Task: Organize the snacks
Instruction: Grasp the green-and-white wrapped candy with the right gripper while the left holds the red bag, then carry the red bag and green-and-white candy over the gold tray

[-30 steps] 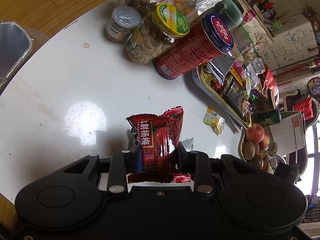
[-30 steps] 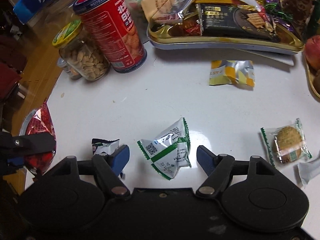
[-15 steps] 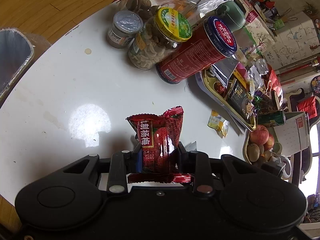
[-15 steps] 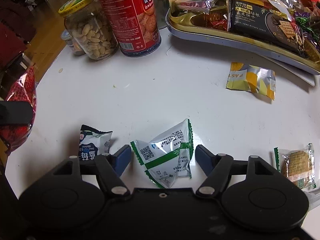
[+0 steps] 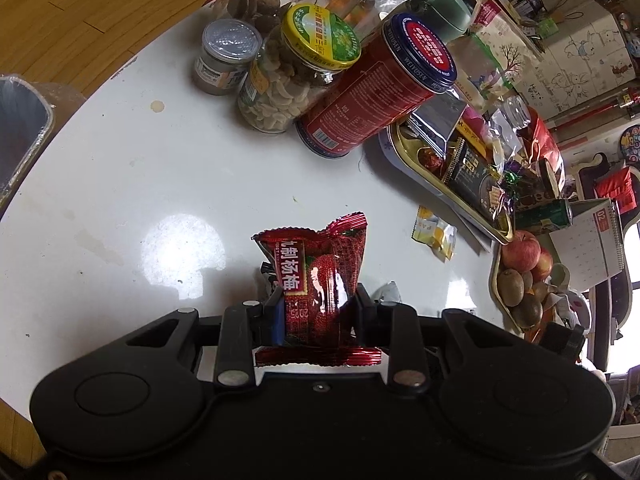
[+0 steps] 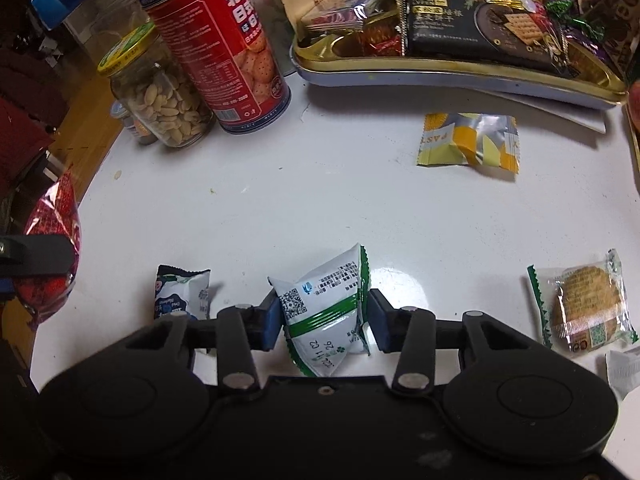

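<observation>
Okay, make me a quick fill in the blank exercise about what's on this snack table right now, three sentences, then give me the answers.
1. The left gripper holds a ____ snack packet.
2. The packet between the closing jaws of the right gripper is white and ____.
3. The jar of nuts has a ____ lid.

Missing words: red; green; yellow

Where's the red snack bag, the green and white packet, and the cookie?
red snack bag (image 5: 320, 276), left wrist view, its printed front.
green and white packet (image 6: 324, 308), right wrist view, its middle.
wrapped cookie (image 6: 586, 306), right wrist view, the biscuit itself.
</observation>
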{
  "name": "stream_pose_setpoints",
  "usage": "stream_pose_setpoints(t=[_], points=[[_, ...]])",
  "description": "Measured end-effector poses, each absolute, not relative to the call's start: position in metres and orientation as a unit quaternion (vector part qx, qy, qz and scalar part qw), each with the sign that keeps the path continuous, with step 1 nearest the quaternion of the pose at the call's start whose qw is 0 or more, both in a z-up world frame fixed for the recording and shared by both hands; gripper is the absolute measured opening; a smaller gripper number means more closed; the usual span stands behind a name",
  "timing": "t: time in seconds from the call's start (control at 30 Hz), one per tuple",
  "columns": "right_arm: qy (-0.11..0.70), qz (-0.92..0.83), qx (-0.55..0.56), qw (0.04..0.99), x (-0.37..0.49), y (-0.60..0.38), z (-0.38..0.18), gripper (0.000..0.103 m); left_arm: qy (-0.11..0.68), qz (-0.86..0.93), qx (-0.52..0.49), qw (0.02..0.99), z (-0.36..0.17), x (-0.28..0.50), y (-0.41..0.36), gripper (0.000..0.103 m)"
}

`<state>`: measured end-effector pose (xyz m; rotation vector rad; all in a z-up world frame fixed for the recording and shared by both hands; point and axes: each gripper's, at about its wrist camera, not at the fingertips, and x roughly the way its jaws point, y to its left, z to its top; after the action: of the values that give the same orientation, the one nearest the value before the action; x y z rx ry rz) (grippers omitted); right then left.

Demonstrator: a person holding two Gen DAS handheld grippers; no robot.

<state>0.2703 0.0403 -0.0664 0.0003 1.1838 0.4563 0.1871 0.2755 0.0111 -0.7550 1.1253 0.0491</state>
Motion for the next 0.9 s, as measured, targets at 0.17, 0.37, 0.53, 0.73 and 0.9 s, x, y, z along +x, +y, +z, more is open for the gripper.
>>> stream_pose_setpoints(t=[0.17, 0.37, 0.53, 0.73, 0.9], points=[[0.551, 0.197, 0.025, 0.81, 0.269, 0.021, -0.058, 0.046, 0.52, 0.033, -0.338, 0.784, 0.011, 0.188, 0.276, 0.039], [0.537, 0.183, 0.042, 0.822, 0.258, -0.009, -0.03, 0.046, 0.51, 0.033, -0.3, 0.805, 0.02, 0.188, 0.265, 0.039], [0.516, 0.176, 0.07, 0.835, 0.232, -0.048, 0.009, 0.046, 0.504, 0.028, -0.271, 0.819, 0.027, 0.185, 0.252, 0.039], [0.49, 0.161, 0.112, 0.849, 0.178, -0.105, 0.047, 0.046, 0.499, 0.011, -0.24, 0.833, 0.036, 0.171, 0.226, 0.038], [0.476, 0.153, 0.146, 0.854, 0.117, -0.142, 0.062, 0.046, 0.485, -0.019, -0.189, 0.854, 0.055, 0.145, 0.186, 0.038]])
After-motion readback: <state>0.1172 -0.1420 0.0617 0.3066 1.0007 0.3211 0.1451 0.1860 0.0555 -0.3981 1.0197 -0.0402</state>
